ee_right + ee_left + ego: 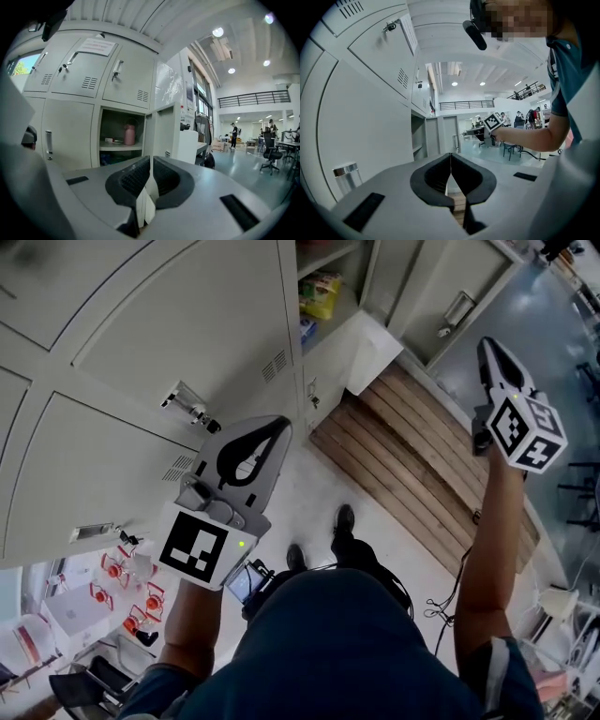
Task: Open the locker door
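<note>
A bank of grey lockers (pixel 141 343) fills the left of the head view. One locker door (pixel 373 351) stands swung open, and its compartment shows a yellow packet (pixel 321 292). In the right gripper view that open door (pixel 161 131) stands beside shelves with a pink bottle (pixel 130 134). My left gripper (pixel 281 426) is shut and empty, just right of a closed door's keyed latch (pixel 187 406). The right gripper (pixel 487 343) is raised far right, shut, clear of the lockers. Both pairs of jaws meet, left gripper (pixel 451 157) and right gripper (pixel 151 159).
A wooden slatted platform (pixel 422 460) lies on the floor before the open locker. More closed lockers with a handle (pixel 457 310) stand at the top right. Red-and-white items (pixel 127 592) and gear sit at the lower left. My shoes (pixel 342 521) are on the pale floor.
</note>
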